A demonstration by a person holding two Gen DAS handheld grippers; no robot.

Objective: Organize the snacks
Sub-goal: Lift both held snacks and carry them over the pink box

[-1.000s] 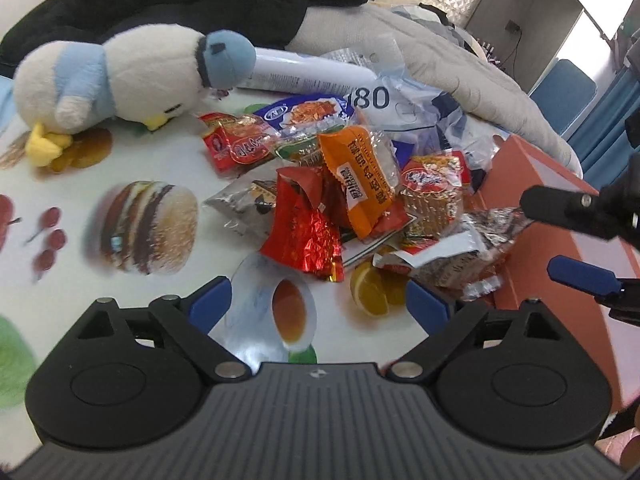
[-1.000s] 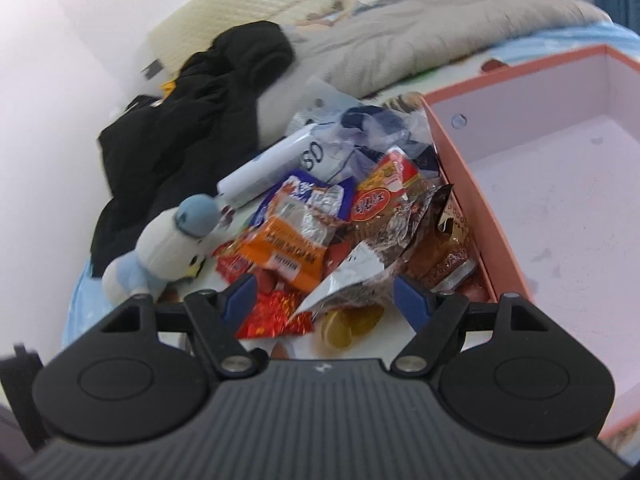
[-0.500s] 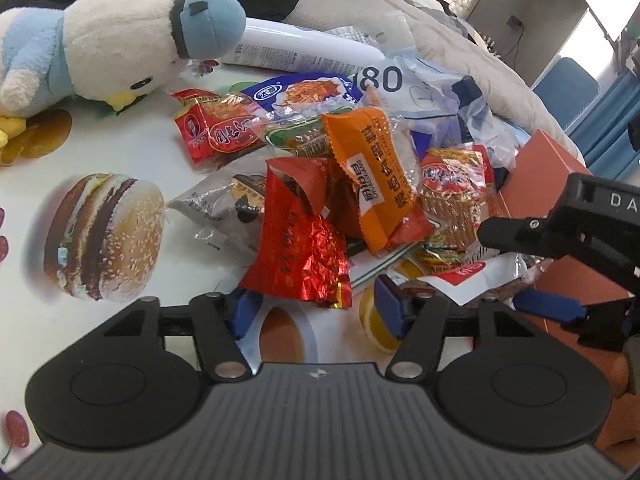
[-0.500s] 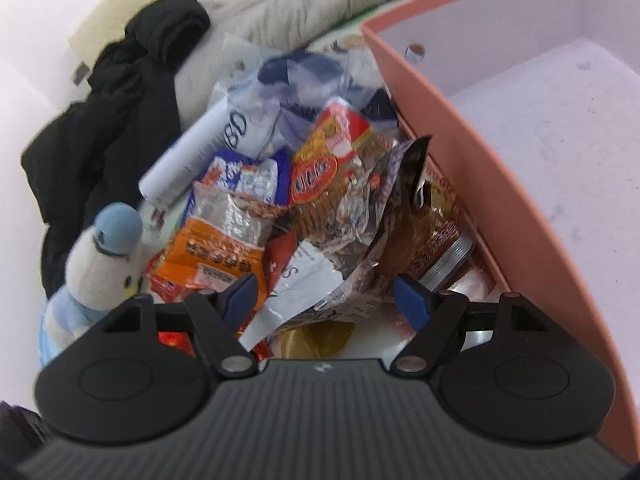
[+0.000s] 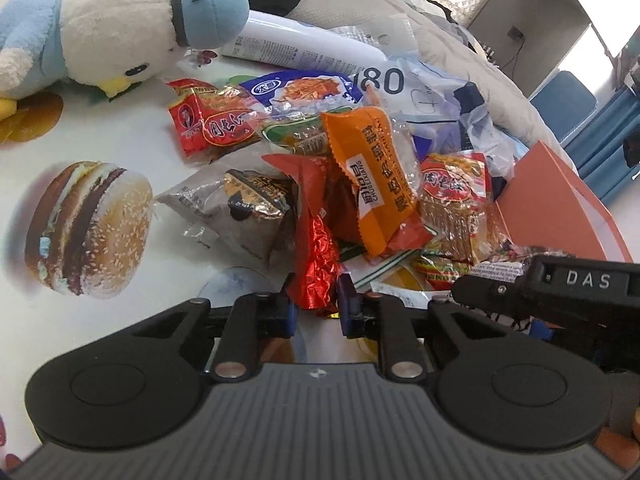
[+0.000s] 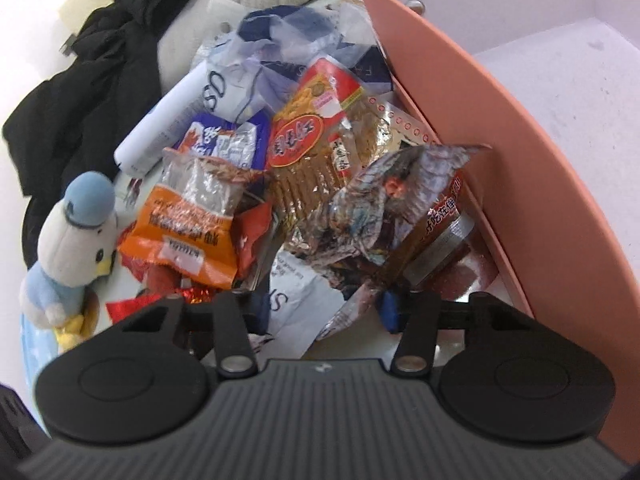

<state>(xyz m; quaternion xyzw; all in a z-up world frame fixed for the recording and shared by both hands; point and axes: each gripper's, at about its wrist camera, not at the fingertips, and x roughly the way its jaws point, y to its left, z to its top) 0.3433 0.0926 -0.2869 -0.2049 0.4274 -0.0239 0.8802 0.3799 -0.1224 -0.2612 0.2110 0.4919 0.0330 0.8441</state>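
A pile of snack packets lies on a printed tablecloth beside an orange box with a pale, bare floor. My left gripper is shut on the lower end of a red foil packet. An orange packet and a grey packet lie just beyond it. My right gripper is open, its fingers on either side of a clear brown snack packet that lies against the box wall. The right gripper also shows in the left wrist view.
A blue and white plush bird lies at the far left. A white tube, plastic bags, black clothing and a grey blanket crowd the far side. The box bounds the right.
My left gripper moved forward and closed on the red foil packet. My right gripper moved down and in toward the brown packet and narrowed around it.
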